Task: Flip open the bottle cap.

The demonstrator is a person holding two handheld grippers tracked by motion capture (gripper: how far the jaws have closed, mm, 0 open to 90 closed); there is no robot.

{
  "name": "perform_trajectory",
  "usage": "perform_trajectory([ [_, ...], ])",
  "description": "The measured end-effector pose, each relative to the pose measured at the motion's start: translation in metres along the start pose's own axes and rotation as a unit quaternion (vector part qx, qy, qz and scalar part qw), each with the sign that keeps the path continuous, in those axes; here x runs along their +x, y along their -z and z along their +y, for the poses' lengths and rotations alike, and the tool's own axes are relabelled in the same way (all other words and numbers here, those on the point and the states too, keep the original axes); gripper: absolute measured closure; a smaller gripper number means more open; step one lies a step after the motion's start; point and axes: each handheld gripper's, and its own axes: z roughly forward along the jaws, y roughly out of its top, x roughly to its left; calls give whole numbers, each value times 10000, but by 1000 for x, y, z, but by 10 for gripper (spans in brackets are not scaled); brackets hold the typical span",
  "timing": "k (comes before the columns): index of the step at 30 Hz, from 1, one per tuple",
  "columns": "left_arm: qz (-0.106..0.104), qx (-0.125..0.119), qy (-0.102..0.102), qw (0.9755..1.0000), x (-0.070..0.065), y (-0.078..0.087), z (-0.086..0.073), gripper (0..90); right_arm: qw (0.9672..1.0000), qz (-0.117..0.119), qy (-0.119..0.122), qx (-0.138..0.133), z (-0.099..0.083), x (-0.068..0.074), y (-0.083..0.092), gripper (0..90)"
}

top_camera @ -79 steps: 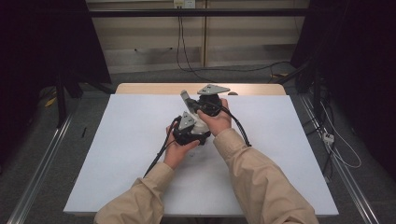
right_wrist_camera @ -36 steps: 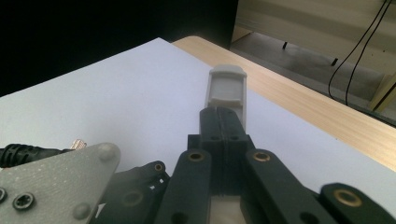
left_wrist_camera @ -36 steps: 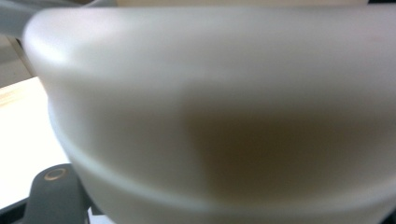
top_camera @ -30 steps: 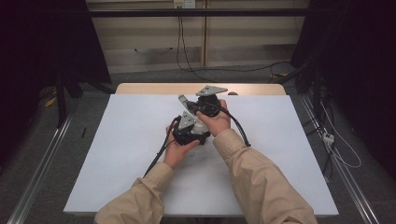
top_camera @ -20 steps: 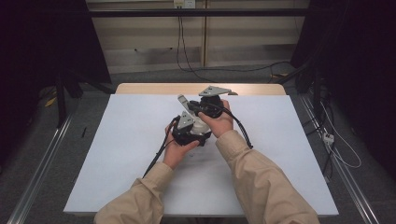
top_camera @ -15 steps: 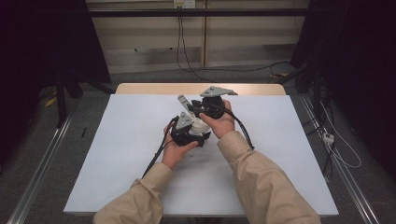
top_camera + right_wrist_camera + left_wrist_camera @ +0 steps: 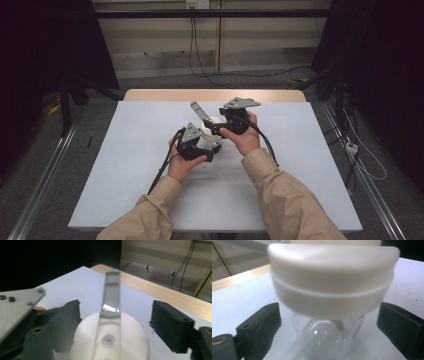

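The left claw (image 7: 207,147) stood nearest the person, jaws spread either side of the clear jar (image 7: 329,340) without touching it; they had just been opening. The jar rested upright on the white tabletop (image 7: 125,165) near its centre, capped by a white lid (image 7: 110,340). Beyond, the right claw (image 7: 212,127) was likewise open and just widening, flanking the lid, whose grey flip handle (image 7: 111,292) stood raised.

No legible text, labels or numbers anywhere.
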Motion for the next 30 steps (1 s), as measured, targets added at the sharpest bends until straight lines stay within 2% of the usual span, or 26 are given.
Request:
perform_trajectory([
  [2, 25, -32, 39, 10000, 2, 8, -1, 44, 10000, -4, -62, -22, -2, 0, 5, 193],
  [5, 60, -79, 175, 9998, 5, 21, -2, 43, 10000, -42, -32, -35, -4, -1, 12, 167],
  [7, 24, -24, 187, 9998, 7, 29, -2, 43, 10000, -28, -39, -71, -6, 1, 17, 157],
  [12, 118, -96, 238, 9996, 14, 50, -5, 47, 10000, 9, -16, -91, -13, 5, 31, 131],
  [17, 120, -119, 332, 9993, 19, 70, -7, 48, 9999, -12, 48, -110, -25, 7, 46, 117],
  [20, 98, -130, 398, 9991, 20, 81, -10, 48, 9999, 14, 8, -168, -32, 6, 56, 112],
  [27, 105, -114, 448, 9989, 21, 99, -20, 48, 9999, 29, 27, -113, -55, 0, 76, 94],
  [30, 96, -99, 459, 9989, 21, 105, -23, 48, 9999, 2, -40, -138, -65, -3, 85, 91],
])
